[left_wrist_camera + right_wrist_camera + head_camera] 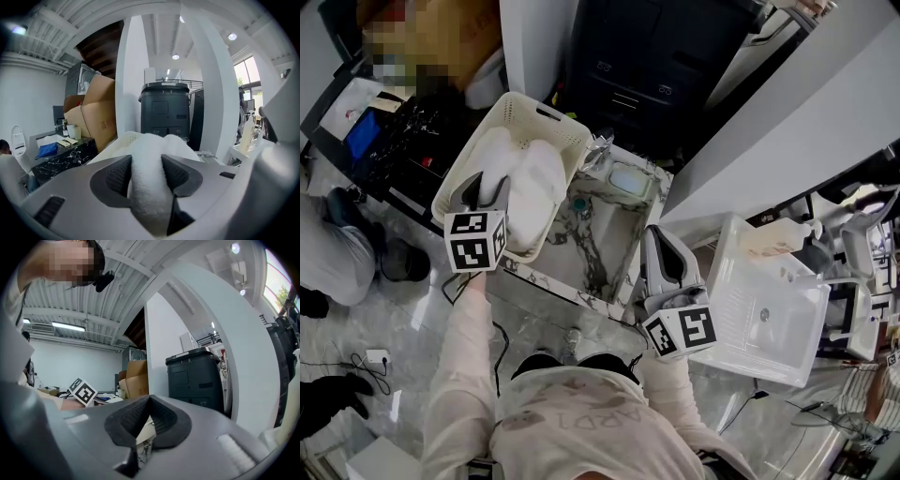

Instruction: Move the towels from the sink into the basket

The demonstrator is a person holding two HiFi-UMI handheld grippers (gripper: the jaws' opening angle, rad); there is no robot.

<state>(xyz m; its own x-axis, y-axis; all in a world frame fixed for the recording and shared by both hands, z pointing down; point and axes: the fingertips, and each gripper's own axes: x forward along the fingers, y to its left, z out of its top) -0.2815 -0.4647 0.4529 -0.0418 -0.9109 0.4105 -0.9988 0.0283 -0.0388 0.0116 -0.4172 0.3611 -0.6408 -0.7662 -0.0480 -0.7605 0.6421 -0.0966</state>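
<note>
Basket drop-off: over the cream slatted plastic basket [525, 101], your left gripper [486, 193] holds a fluffy white towel [149, 187]. Its jaws are half-wide, and both pads touch the cloth, which lies on the towels inside. The next move calls for you to open fully and lift clear. Your right gripper [148, 405] hangs by the marble-patterned sink [600, 253], jaws closed on nothing. No towel shows there.
</note>
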